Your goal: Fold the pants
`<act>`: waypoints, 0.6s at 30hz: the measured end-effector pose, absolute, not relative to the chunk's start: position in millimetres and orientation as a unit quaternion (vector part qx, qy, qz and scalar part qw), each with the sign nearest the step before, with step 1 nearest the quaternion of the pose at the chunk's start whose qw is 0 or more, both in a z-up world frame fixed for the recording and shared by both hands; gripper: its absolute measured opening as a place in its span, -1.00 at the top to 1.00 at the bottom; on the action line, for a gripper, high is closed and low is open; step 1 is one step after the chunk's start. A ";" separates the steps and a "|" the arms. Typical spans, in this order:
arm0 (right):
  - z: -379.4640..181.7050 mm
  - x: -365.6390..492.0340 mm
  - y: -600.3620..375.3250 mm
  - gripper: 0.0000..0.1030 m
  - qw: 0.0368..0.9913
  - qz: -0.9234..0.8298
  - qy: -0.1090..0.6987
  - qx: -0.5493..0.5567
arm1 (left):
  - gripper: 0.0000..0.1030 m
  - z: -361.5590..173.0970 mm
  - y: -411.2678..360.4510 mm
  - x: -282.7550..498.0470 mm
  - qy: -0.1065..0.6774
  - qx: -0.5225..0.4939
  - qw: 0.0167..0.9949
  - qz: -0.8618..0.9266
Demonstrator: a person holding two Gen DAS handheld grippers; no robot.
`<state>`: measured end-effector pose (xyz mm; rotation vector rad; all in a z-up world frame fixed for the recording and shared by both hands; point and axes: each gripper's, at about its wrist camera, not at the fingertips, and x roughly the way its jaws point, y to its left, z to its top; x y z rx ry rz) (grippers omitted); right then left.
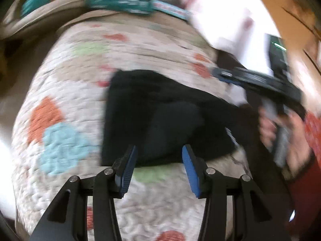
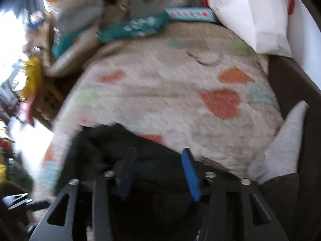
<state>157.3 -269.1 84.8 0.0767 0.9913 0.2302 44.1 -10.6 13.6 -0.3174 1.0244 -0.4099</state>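
Note:
The black pants (image 1: 160,110) lie folded into a compact block on a quilt with coloured patches (image 1: 60,92). My left gripper (image 1: 159,148) hovers over the block's near edge, its blue pads apart with nothing gripped between them. At the right of the left wrist view, a hand (image 1: 280,128) holds my right gripper (image 1: 220,73) beyond the far right corner of the pants. In the right wrist view the pants (image 2: 112,138) show as a dark, blurred mass under my right gripper (image 2: 158,154). Its jaws stand apart, with cloth seen behind the gap and no pad pressing on it.
Teal boxes (image 1: 120,5) and a white bag (image 2: 250,14) stand at the quilt's far edge. A pale grey cloth (image 2: 280,144) lies off the quilt's right side. Cluttered packets (image 2: 66,10) pile up at the far left. A red sleeve (image 1: 313,140) comes in from the right.

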 end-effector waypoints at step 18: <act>2.2 134.3 -252.7 0.18 0.799 0.071 0.578 0.150 | 0.05 -35.7 13.7 109.2 0.510 -0.199 0.826 -0.138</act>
